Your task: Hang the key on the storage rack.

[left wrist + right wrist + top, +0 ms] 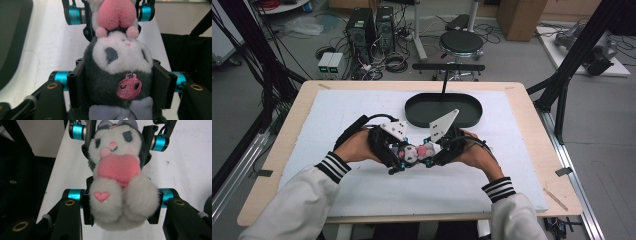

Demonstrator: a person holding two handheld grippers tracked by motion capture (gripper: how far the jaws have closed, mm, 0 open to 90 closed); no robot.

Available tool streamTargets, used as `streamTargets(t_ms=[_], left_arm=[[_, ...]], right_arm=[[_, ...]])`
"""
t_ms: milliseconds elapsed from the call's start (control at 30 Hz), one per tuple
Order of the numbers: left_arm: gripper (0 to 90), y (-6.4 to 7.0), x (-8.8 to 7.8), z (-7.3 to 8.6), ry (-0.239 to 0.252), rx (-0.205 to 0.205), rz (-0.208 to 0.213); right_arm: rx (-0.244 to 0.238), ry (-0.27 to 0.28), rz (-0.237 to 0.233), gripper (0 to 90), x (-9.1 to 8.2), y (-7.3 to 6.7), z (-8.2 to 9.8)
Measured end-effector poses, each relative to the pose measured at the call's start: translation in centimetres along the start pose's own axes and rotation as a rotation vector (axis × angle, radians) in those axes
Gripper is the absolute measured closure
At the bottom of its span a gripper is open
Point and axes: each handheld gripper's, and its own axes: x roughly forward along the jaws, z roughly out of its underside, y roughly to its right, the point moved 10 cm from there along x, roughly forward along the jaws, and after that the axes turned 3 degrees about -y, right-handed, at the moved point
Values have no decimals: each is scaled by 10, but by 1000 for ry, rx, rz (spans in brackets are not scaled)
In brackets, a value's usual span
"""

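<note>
Here the plush toy [414, 152] (dark grey hood, white face, pink heart at its chest) hangs between both grippers above the white mat [362, 190] on the desk [532, 150]. The left gripper [120, 87] has its fingers clamped on the toy's head, the right gripper [120, 207] grips its white legs. A black oval tray [444, 111] lies just behind them.

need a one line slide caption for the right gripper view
Right gripper clamps the white feet of a plush toy hugging a pink heart, while the left gripper holds its head.
</note>
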Motion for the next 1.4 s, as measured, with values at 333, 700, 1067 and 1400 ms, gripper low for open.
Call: streamTargets(t_ms=[333,700,1067,1400], left_arm=[[17,-24,-35,2,274,-131,-217],[17,-17,-84,43,508,-222,-401],[17,2,-106,90,586,-284,-548],[17,16,-109,136,657,-390,-691]], right_arm=[[114,69,52,537,-14,10,2],[315,203,216,536,-49,37,18],[493,294,428,536,-93,70,49],[631,325,598,536,-119,93,73]])
